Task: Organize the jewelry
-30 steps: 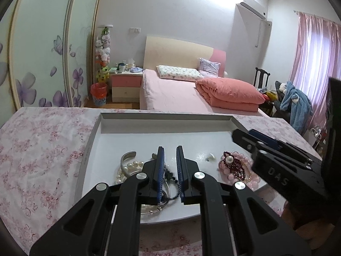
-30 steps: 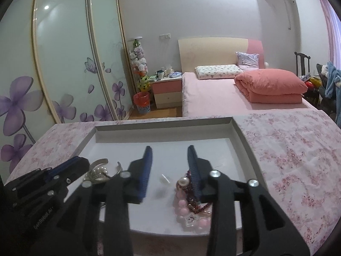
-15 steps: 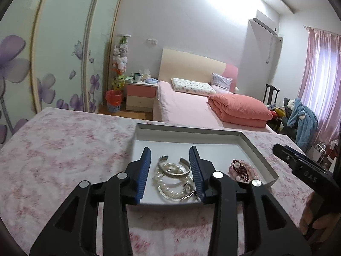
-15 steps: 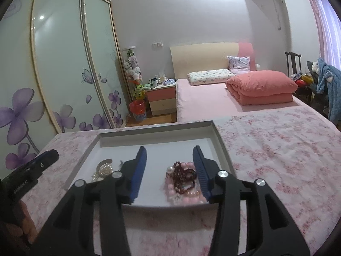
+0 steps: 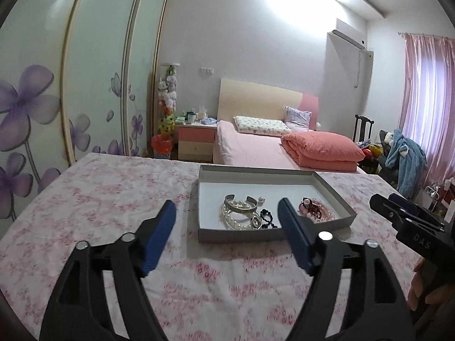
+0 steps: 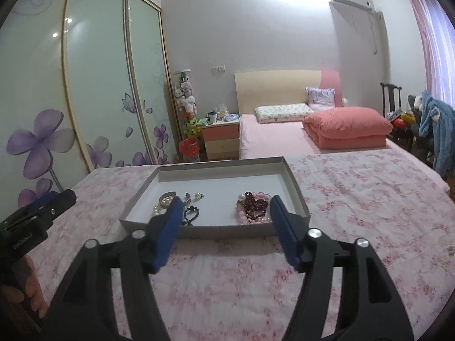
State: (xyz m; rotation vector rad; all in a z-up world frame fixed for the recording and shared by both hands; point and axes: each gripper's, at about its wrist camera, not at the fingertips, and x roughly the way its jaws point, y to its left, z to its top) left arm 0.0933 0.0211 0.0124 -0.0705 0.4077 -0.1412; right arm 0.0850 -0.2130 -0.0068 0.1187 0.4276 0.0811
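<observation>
A shallow grey tray [image 5: 273,234] lies on the pink floral cloth. Its left part holds a silver bangle with pearls [image 5: 240,203], pearl bracelets [image 5: 237,223] and a black bead bracelet [image 5: 267,216]. Pink and dark red bead bracelets [image 5: 312,210] lie at its right. My left gripper [image 5: 226,203] hangs above the cloth, short of the tray's front wall, jaws opening and empty. My right gripper [image 6: 226,200] hovers likewise before the tray [image 6: 221,231], jaws opening, nothing between them. The bead bracelets [image 6: 254,207] sit just beyond its right finger.
The floral cloth [image 5: 99,199] spreads wide around the tray. Beyond the table stand a pink bed [image 5: 256,147], a nightstand [image 5: 196,142] and sliding wardrobe doors [image 5: 93,85] at left. A chair with a blue garment [image 5: 406,156] is at far right.
Both grippers drew back from over the tray and rose a little. Their jaws went from nearly shut to wide apart. The jewelry stays in the tray.
</observation>
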